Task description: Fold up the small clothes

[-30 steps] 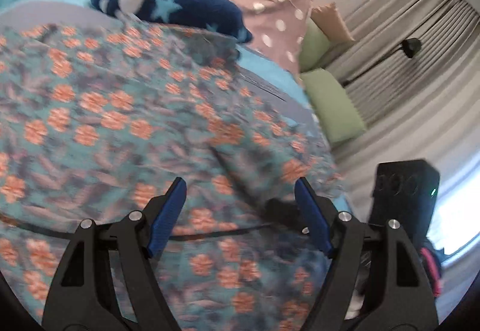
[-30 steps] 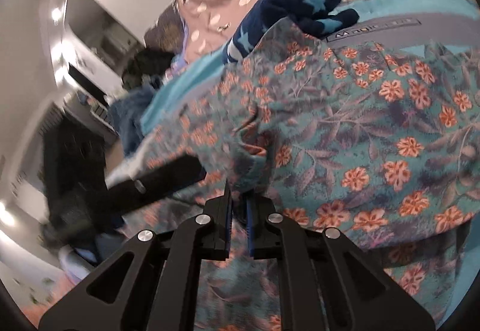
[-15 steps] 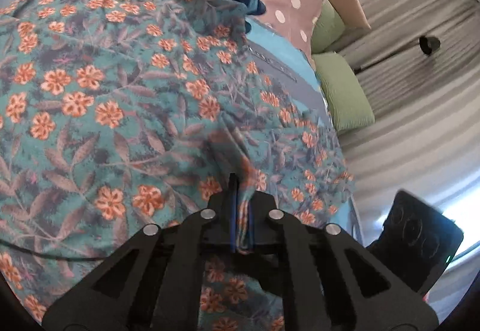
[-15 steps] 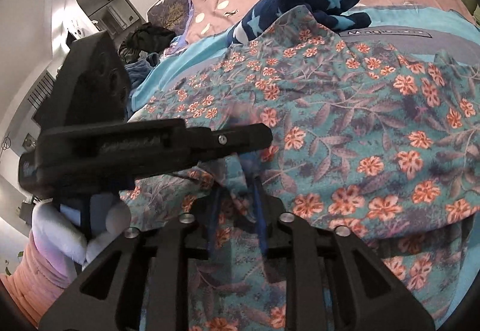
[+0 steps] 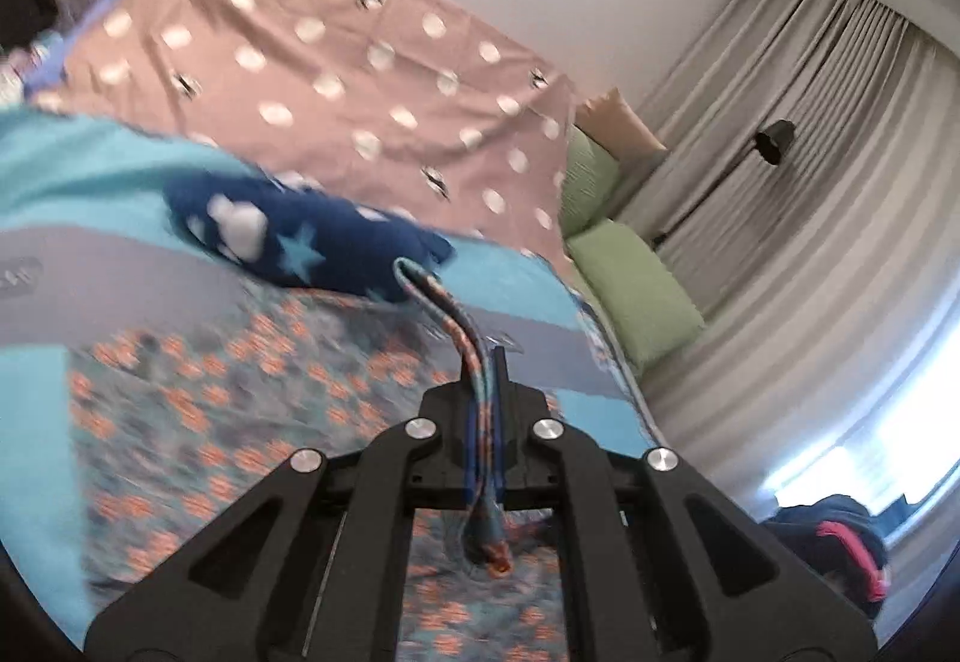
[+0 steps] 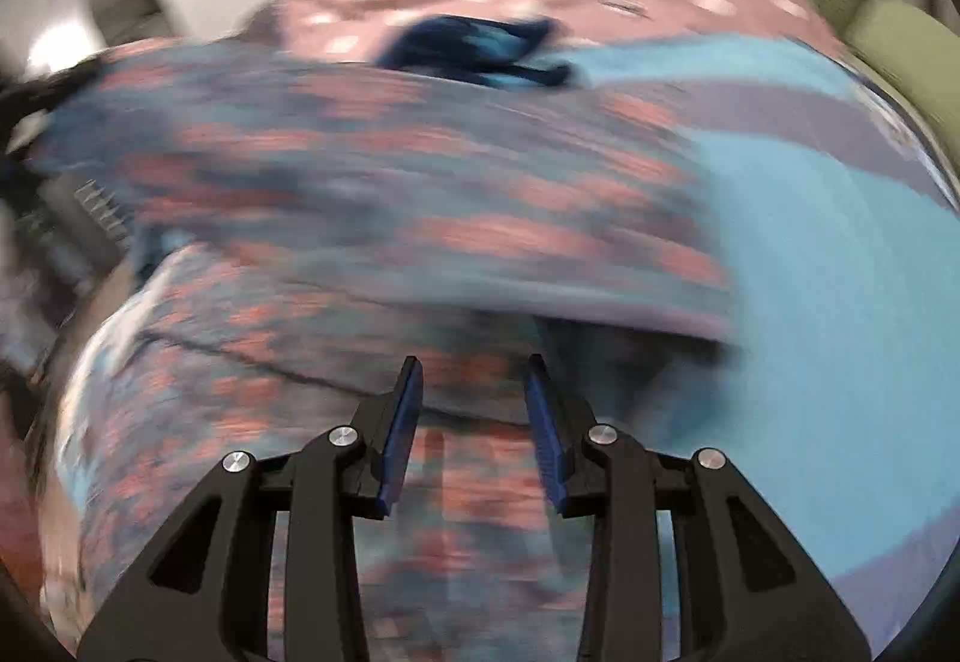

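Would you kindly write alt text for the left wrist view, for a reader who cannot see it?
The left claw is shut on a fold of the floral garment, which spreads blurred over a blue and grey blanket. Beyond lie a navy star-print garment, a pink spotted cover, green cushions and grey curtains.

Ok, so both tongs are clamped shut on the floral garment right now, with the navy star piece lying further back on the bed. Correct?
Not quite. Only the left tongs are shut on the floral garment, a fold of it pinched between them in the left wrist view. The right wrist view shows the right tongs open, pads apart above the cloth. The navy star piece does lie further back on the bed.
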The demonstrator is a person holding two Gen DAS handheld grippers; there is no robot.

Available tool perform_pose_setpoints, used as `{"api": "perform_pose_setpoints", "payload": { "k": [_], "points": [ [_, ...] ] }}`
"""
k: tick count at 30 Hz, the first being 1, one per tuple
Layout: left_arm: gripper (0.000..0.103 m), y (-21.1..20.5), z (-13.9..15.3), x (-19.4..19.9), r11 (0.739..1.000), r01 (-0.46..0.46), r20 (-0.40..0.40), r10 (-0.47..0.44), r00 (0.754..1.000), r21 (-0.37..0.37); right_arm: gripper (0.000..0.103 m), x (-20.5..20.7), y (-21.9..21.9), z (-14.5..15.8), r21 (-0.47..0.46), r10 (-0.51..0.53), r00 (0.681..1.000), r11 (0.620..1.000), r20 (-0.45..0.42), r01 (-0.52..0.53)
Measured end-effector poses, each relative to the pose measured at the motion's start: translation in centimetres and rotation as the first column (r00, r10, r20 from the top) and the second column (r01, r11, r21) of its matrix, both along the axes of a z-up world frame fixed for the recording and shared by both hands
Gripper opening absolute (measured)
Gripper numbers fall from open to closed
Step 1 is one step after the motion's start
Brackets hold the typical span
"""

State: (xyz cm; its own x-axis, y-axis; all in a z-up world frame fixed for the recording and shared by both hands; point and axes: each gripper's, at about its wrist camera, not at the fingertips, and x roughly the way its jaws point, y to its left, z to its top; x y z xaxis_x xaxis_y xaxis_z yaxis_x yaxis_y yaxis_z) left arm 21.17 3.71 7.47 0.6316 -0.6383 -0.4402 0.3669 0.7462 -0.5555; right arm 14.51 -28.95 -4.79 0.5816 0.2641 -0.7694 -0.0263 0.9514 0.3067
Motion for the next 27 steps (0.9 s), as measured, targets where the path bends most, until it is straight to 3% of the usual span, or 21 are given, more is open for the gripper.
{"api": "perform_pose_setpoints", "payload": {
  "k": [3,9,14,17,22,25,27],
  "points": [
    [0.003,2.9,-0.1,-0.2,0.998,-0.057,-0.003,0.057,0.998,0.013,0.036,0.0,-1.1,-0.5,0.073,-0.021,1.000,0.997,-0.007,0.021],
    [0.003,7.2,-3.6,-0.3,0.989,-0.144,-0.076,0.145,0.986,0.026,0.036,-0.2,0.1,-0.4,-0.014,-0.015,1.000,1.000,0.003,0.015],
    [0.003,9.1,-5.1,0.1,0.986,-0.161,-0.134,0.154,0.979,-0.042,0.036,-0.6,0.2,0.2,-0.020,-0.040,0.999,0.999,0.014,0.041],
    [0.003,7.8,-3.6,0.4,0.990,-0.128,-0.106,0.122,0.987,-0.056,0.035,-1.5,1.5,1.7,-0.026,-0.015,0.999,1.000,0.047,0.016],
    [0.003,3.8,1.0,0.9,0.997,-0.026,-0.032,0.024,0.999,-0.078,0.029,-1.2,6.5,2.5,-0.024,0.200,0.979,0.980,0.050,-0.199],
    [0.003,0.8,4.3,0.9,0.995,0.042,0.021,-0.040,0.999,-0.089,0.029,1.3,8.3,1.6,0.009,0.230,0.973,0.973,0.028,-0.230],
    [0.003,-1.0,6.5,0.5,0.993,0.075,0.066,-0.069,0.995,-0.088,0.029,3.0,8.5,1.0,-0.024,0.178,0.984,0.984,0.015,-0.178]
  ]
}}
